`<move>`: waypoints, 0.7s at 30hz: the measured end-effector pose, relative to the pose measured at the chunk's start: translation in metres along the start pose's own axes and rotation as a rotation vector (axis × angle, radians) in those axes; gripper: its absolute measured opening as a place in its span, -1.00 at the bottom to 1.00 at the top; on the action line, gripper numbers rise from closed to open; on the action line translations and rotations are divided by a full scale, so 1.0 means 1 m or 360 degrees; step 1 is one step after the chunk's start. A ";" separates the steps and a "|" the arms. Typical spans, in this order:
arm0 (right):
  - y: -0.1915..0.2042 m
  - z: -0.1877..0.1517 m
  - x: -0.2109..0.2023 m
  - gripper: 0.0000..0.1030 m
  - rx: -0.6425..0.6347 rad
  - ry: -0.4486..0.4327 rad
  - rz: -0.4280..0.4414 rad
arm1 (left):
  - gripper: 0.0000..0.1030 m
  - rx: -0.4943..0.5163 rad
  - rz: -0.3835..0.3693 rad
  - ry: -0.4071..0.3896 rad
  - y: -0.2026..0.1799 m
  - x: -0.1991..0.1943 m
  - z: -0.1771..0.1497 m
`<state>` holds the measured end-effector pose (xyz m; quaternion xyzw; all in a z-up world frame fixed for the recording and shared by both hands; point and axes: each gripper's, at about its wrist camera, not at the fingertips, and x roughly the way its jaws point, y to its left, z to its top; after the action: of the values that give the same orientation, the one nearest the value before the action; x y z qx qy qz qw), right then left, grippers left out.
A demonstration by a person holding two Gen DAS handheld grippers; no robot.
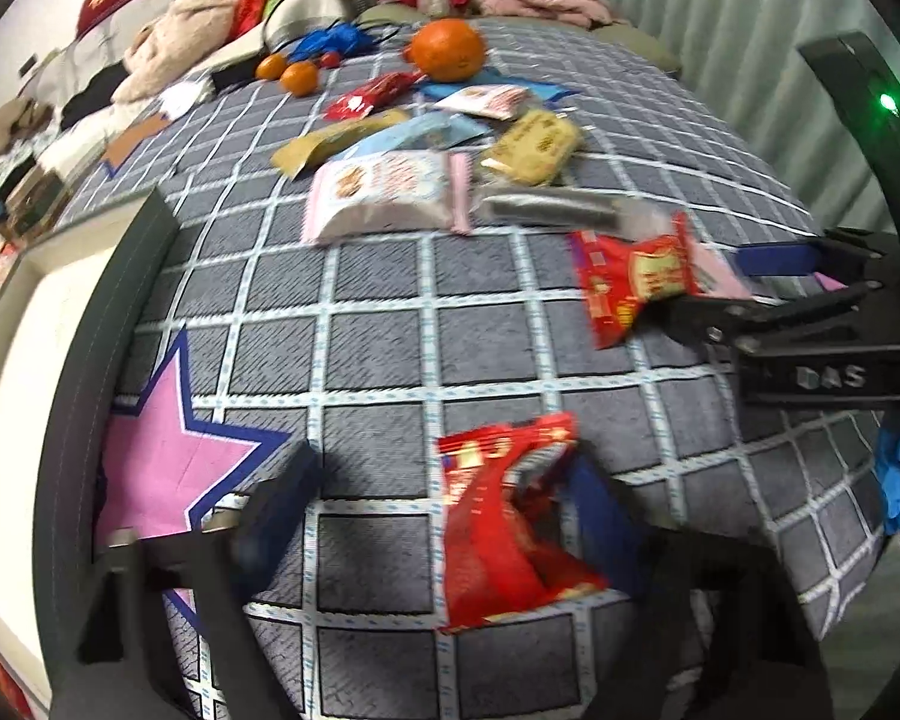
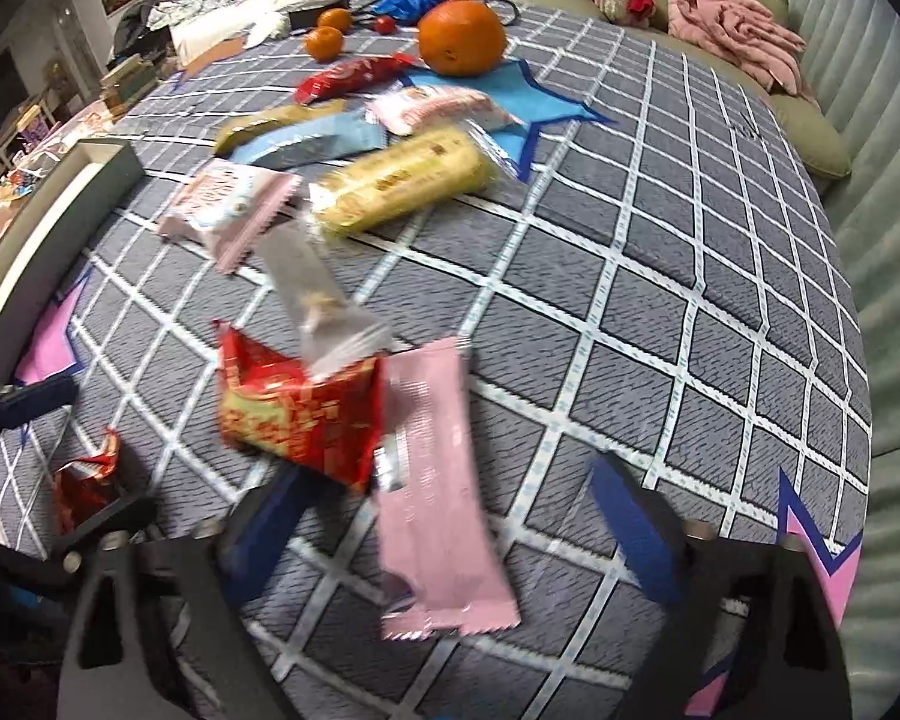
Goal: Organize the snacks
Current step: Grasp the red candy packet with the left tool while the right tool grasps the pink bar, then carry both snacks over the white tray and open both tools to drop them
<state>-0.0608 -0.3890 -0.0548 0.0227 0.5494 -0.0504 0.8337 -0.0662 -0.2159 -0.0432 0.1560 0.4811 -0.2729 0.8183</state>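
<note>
Several snack packets lie on a grey checked cloth [image 1: 378,348]. In the left wrist view my left gripper [image 1: 444,516] is open, its fingers either side of a red packet [image 1: 498,534] that leans against the right finger. My right gripper [image 2: 450,510] is open around a pink packet [image 2: 438,504], with a second red packet [image 2: 300,408] just ahead; the same gripper [image 1: 768,282] shows at the right of the left wrist view beside that red packet [image 1: 636,276]. A white box with dark rim [image 1: 48,360] stands at the left.
Farther back lie a pink-white biscuit packet [image 1: 390,186], a yellow cracker packet [image 2: 402,180], a light blue packet [image 2: 312,141] and a red bar [image 2: 354,75]. A large orange [image 2: 462,39] and two small ones [image 2: 324,42] sit beyond. Clothes cover the sofa behind.
</note>
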 end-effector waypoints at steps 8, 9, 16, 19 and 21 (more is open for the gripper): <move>-0.009 -0.024 -0.031 -0.49 0.0227 -0.0075 0.0101 | -0.42 -0.0008 -0.0149 -0.0050 0.004 -0.023 -0.012; -0.008 -0.028 -0.036 -0.49 0.0242 -0.0089 0.0127 | -0.42 0.0000 -0.0139 -0.0063 0.004 -0.027 -0.013; 0.016 -0.043 -0.063 -0.49 0.0215 -0.0152 0.0182 | -0.44 -0.0042 -0.0135 -0.0135 0.025 -0.054 -0.016; 0.023 -0.043 -0.057 -0.48 0.0184 -0.0097 0.0137 | -0.44 -0.0062 -0.0127 -0.0147 0.034 -0.061 -0.020; 0.025 -0.045 -0.044 -0.27 0.0175 -0.0022 0.0117 | -0.44 -0.0066 -0.0126 -0.0147 0.038 -0.063 -0.021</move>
<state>-0.1161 -0.3572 -0.0322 0.0883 0.5388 -0.0499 0.8363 -0.0825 -0.1556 0.0013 0.1071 0.4541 -0.3020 0.8314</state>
